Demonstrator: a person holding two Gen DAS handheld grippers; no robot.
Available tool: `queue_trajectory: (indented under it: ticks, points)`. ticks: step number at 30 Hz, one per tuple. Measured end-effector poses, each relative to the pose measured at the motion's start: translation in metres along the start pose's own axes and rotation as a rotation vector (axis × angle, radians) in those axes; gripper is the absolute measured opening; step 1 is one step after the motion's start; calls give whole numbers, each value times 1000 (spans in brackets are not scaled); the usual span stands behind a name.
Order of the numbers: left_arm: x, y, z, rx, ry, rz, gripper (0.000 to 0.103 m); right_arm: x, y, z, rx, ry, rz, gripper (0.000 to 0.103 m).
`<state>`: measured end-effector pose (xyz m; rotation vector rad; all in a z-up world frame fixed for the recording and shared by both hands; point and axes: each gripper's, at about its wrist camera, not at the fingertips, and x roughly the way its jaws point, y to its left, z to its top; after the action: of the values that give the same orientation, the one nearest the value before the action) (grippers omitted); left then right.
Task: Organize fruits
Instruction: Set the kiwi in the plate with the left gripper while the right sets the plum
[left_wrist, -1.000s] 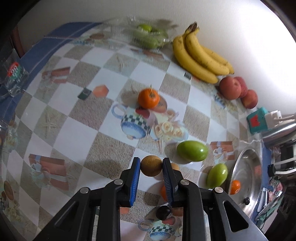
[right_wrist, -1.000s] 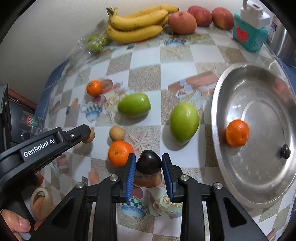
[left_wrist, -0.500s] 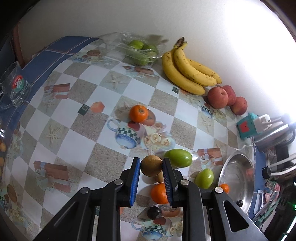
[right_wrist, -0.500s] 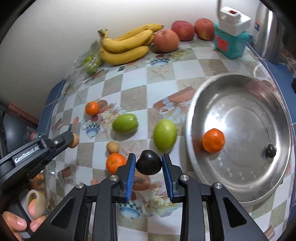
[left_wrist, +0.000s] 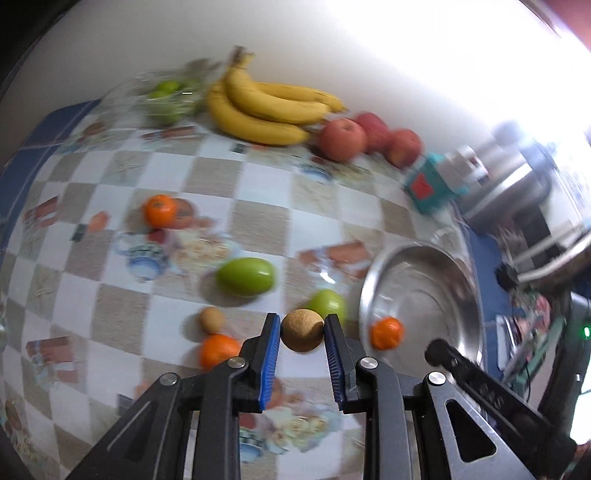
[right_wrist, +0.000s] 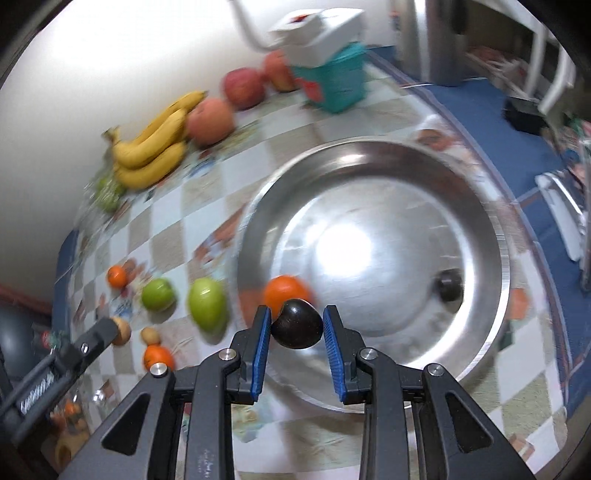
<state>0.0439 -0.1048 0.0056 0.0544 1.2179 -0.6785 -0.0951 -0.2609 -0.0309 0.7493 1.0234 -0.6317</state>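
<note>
On the bench (left_wrist: 258, 221), covered in a checked cloth printed with cups and starfish, a clear plastic bag of green fruit (left_wrist: 168, 99) lies far left against the white wall, and right of it a bunch of yellow bananas (left_wrist: 266, 110), then three red apples (left_wrist: 343, 140). Nearer, a small orange mandarin (left_wrist: 159, 210) sits at the left, a second mandarin (left_wrist: 218, 350) and a little tan round fruit (left_wrist: 211, 320) lie close together near the middle, and two glossy green mangoes (left_wrist: 245, 277) lie just beyond them. The left tongs (left_wrist: 301, 330) pinch a rough tan round fruit (left_wrist: 302, 329) between their blue pads, above the bench just left of the round steel tray (right_wrist: 491, 258). The right tongs (right_wrist: 297, 328) pinch a dark, nearly black plum (right_wrist: 297, 328), held over the tray's near-left rim. In the tray lie an orange mandarin (right_wrist: 284, 291) at the left and a small dark fruit (right_wrist: 448, 290) at the right. Far right of the apples stands a teal box with a white top (right_wrist: 332, 81), and beyond it a steel vessel (left_wrist: 517, 184).
</note>
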Motion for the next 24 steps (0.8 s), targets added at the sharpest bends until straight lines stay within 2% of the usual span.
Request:
queue_trajectory:
  ticks: [8, 18, 24]
  points:
    - [11, -56, -15, 153, 33, -67, 26, -10, -28, 8, 64, -25, -24, 30]
    - [39, -95, -38, 282, 85, -45, 27, -12, -47, 12, 105, -28, -41, 31]
    - [48, -104, -42, 318, 88, -33, 27, 0, -50, 10, 113, 18, -54, 31]
